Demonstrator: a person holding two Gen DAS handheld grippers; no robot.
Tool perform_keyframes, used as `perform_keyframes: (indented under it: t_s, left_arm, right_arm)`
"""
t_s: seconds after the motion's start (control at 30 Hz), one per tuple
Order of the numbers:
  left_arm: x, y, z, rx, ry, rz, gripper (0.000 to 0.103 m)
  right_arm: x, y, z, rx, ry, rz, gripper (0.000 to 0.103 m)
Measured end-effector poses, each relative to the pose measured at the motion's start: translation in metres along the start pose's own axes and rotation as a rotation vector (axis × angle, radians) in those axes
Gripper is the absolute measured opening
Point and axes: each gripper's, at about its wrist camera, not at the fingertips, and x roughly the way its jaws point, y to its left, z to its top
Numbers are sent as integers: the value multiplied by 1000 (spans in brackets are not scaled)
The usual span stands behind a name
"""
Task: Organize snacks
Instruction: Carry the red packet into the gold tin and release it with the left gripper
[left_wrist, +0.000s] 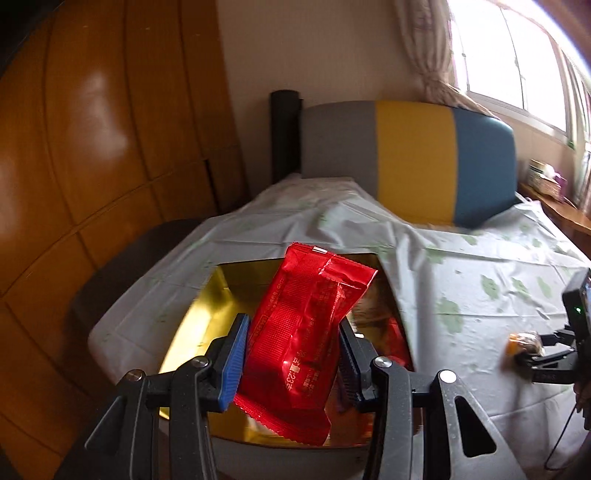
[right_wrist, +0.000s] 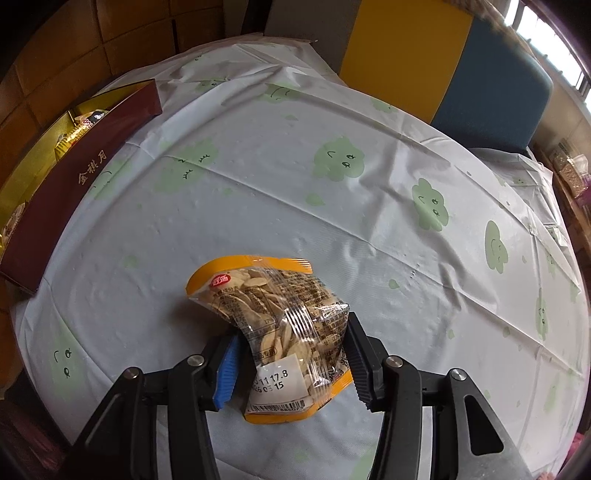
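In the left wrist view my left gripper (left_wrist: 291, 354) is shut on a red snack packet (left_wrist: 306, 332) and holds it upright over a gold-lined box (left_wrist: 207, 314). In the right wrist view my right gripper (right_wrist: 291, 358) is shut on a clear, orange-edged bag of seeds (right_wrist: 277, 325) just above the tablecloth (right_wrist: 332, 206). The same box (right_wrist: 70, 177) stands at the table's left edge, dark red outside, with several wrapped snacks inside. The right gripper with its bag (left_wrist: 524, 345) also shows at the right of the left wrist view.
A grey, yellow and blue chair back (left_wrist: 413, 158) stands at the table's far side. A wooden wardrobe (left_wrist: 92, 147) rises on the left. A wooden ledge with small items (left_wrist: 546, 181) runs under the window on the right.
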Motion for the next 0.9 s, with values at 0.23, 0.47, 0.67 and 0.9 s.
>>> perform_keyframes:
  t_s: [0.23, 0.47, 0.67, 0.9]
  left_arm:
    - [-1, 23, -2, -38, -9, 45, 46]
    - [1, 31, -2, -56, -11, 57, 46]
    - [4, 34, -4, -69, -3, 66, 46]
    - [44, 48, -16, -127, 128, 17, 46]
  right_arm:
    - [-1, -1, -3, -2, -11, -1, 52]
    - [-2, 1, -4, -1, -18, -4, 52]
    - [-2, 1, -4, -2, -17, -7, 52]
    - [-1, 2, -2, -4, -12, -14, 52]
